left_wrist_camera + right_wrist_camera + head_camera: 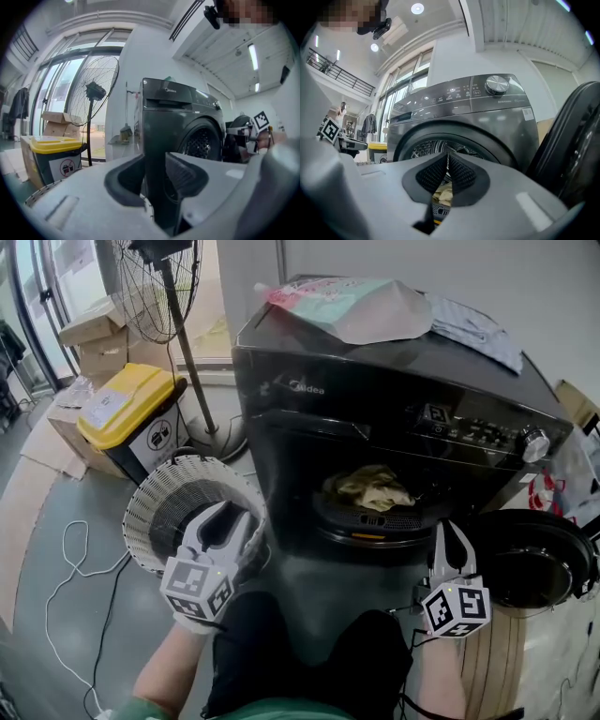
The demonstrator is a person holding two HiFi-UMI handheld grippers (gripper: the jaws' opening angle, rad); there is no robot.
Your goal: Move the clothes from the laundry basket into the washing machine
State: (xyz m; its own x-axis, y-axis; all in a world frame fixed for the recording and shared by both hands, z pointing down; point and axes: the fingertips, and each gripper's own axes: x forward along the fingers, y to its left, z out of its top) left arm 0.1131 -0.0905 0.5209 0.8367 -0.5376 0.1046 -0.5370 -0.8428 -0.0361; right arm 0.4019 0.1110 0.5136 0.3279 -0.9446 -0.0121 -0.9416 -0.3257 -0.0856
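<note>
Grey floor point(141, 615) — basket point(141, 504), fan point(155, 287), yellow bin point(131, 409)

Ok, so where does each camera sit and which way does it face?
Head view: on the head, steeply down at washer, basket, left gripper, right gripper, forearms.
Left gripper view: on the left gripper, level past its open jaws at the washer's corner, fan, bin; right gripper far right.
Right gripper view: on the right gripper, level past its shut jaws into the drum with cloth; door at right.
Shared: all show the washer; head and right gripper views both show the cloth.
</note>
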